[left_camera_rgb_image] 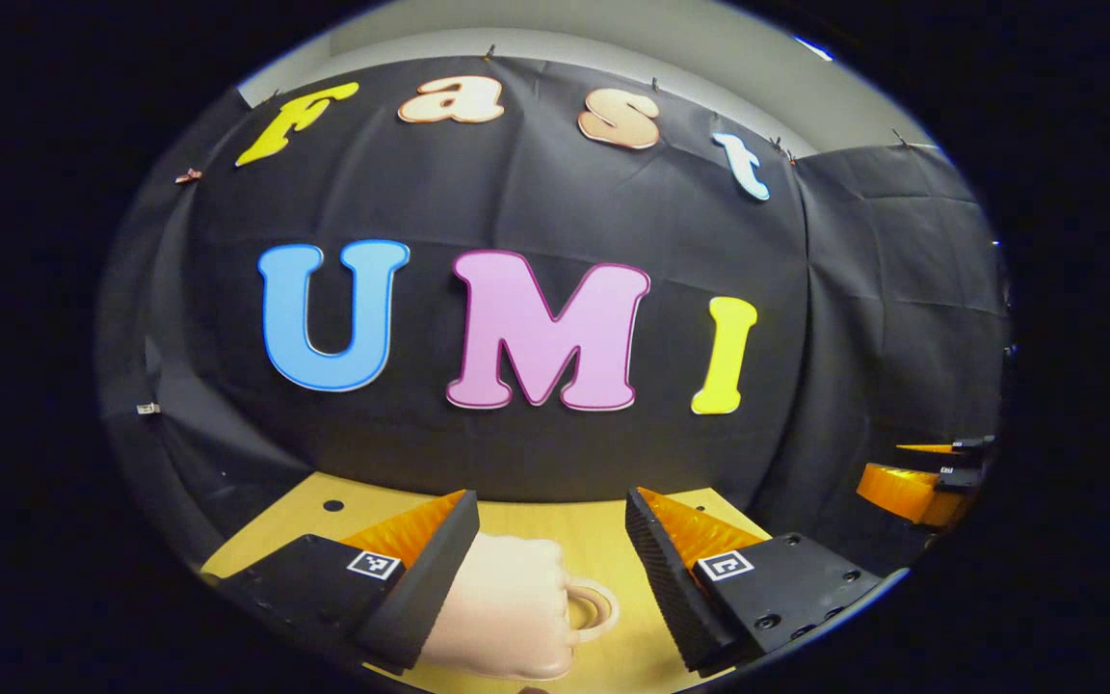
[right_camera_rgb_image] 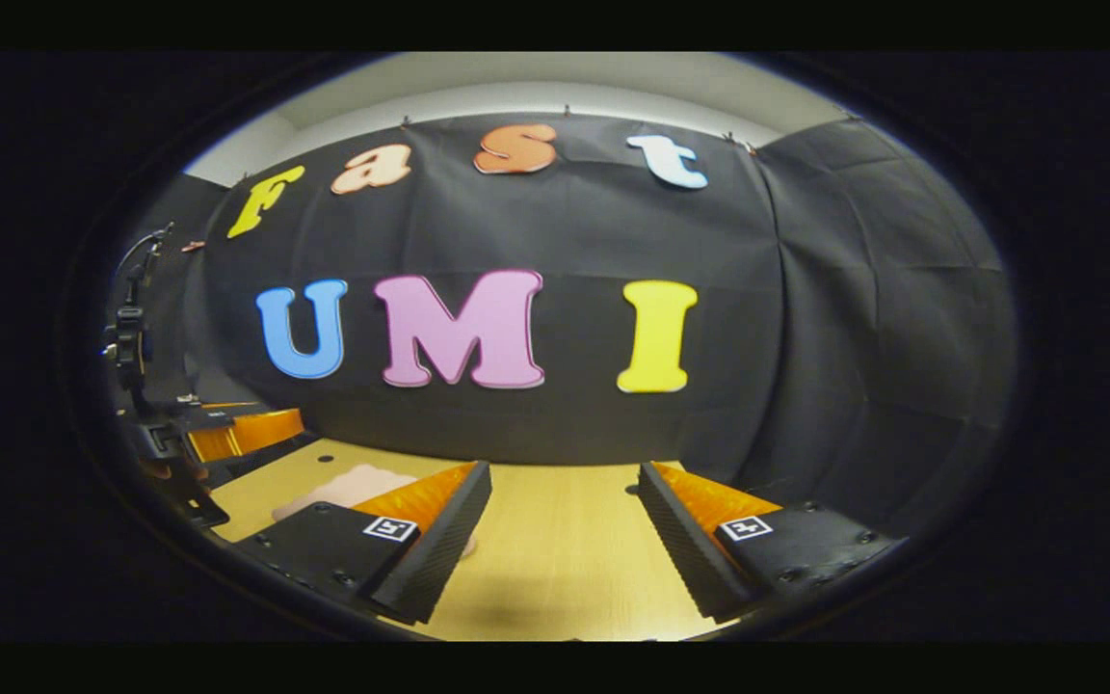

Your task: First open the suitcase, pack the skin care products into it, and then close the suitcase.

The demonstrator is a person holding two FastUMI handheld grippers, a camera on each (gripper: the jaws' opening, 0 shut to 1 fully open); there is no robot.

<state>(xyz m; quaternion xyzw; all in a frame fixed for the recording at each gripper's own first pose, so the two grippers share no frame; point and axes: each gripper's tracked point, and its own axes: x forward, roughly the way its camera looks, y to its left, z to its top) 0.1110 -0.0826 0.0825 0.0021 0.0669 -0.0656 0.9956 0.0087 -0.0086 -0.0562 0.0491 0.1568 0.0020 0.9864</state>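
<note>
In the left gripper view my left gripper (left_camera_rgb_image: 551,540) gapes wide, empty, over the pale pink suitcase (left_camera_rgb_image: 507,607) on the wooden table (left_camera_rgb_image: 555,516). It looks rigid and light (grab its ring handle (left_camera_rgb_image: 591,609)). In the right gripper view my right gripper (right_camera_rgb_image: 565,525) gapes empty too, the suitcase (right_camera_rgb_image: 348,487) off to its left.

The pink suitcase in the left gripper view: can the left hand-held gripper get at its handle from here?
Probably yes. The pink suitcase lies on the wooden table between the open fingers of the left hand-held gripper, its handle facing the right finger with nothing in between.
</note>
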